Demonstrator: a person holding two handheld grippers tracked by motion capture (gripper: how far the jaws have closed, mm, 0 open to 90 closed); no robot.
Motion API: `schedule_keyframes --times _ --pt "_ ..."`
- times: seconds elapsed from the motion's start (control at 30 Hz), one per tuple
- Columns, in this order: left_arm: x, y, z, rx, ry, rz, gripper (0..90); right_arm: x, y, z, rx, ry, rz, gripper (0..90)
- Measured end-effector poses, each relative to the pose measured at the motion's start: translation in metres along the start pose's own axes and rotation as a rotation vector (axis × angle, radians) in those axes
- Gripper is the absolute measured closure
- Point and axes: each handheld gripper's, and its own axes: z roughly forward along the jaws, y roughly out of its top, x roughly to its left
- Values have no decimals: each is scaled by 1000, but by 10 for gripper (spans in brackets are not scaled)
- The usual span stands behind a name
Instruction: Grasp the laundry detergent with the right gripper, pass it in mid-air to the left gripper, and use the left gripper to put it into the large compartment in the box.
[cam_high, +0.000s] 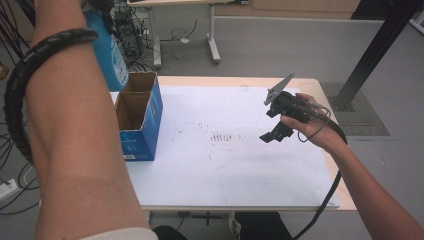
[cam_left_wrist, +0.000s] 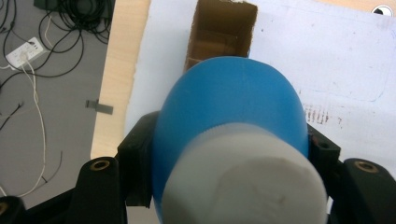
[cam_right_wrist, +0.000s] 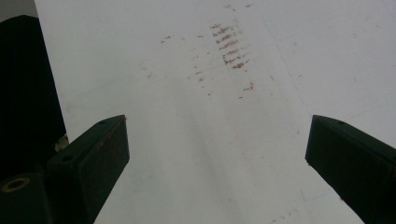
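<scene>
Your left gripper (cam_left_wrist: 229, 186) has the bottle (cam_left_wrist: 229, 116) clamped between its jaws, cap end nearest the camera; beyond and below the bottle's far end stands the open box (cam_left_wrist: 223, 35), on the sheet (cam_left_wrist: 327, 60) by the table's left edge; your right gripper (cam_right_wrist: 217, 154) hangs over bare sheet well right of the box, jaws wide, the smudges (cam_right_wrist: 229, 44) just ahead of them.

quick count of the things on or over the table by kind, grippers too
blue bottle: 1
cardboard box: 1
hand-held gripper: 2, left hand-held gripper shut on the bottle, right hand-held gripper open
total: 4
</scene>
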Motion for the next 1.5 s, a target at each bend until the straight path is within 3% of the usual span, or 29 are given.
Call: schedule_keyframes --times 0.47,0.87,1.2,1.5 --pt "4 2 3 -9 7 -9 368 -2 -2 -2 4 -12 2 61" --pt "6 8 29 18 -9 3 368 -6 -5 -1 12 -14 15 61" --pt "10 6 60 44 -12 14 368 -4 -3 2 26 -9 9 61" --pt "9 -2 102 68 -25 63 368 -2 2 4 37 -13 -7 62"
